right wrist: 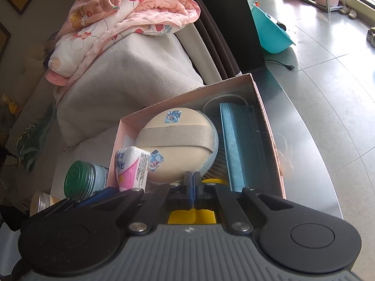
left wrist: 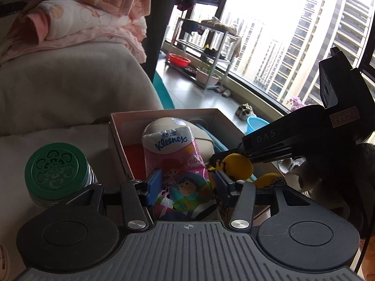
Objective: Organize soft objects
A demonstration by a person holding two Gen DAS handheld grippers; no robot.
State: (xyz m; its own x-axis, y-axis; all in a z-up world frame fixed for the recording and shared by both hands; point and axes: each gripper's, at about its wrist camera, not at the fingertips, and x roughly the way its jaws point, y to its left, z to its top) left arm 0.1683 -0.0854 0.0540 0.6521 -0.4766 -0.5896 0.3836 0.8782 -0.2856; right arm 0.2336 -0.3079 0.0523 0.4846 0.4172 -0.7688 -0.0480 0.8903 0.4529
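My left gripper is shut on a pink Kleenex tissue pack and holds it upright over the near end of an open cardboard box; the pack also shows in the right wrist view. The box holds a round beige puff with an elastic band and a blue face mask. My right gripper is shut on a yellow soft toy, seen in the left wrist view beside the pack, at the box's near edge.
A green-lidded jar stands left of the box, with a smaller jar near it. Pink baby clothes lie on a grey sofa cushion behind. A tiled floor with a teal bin lies right.
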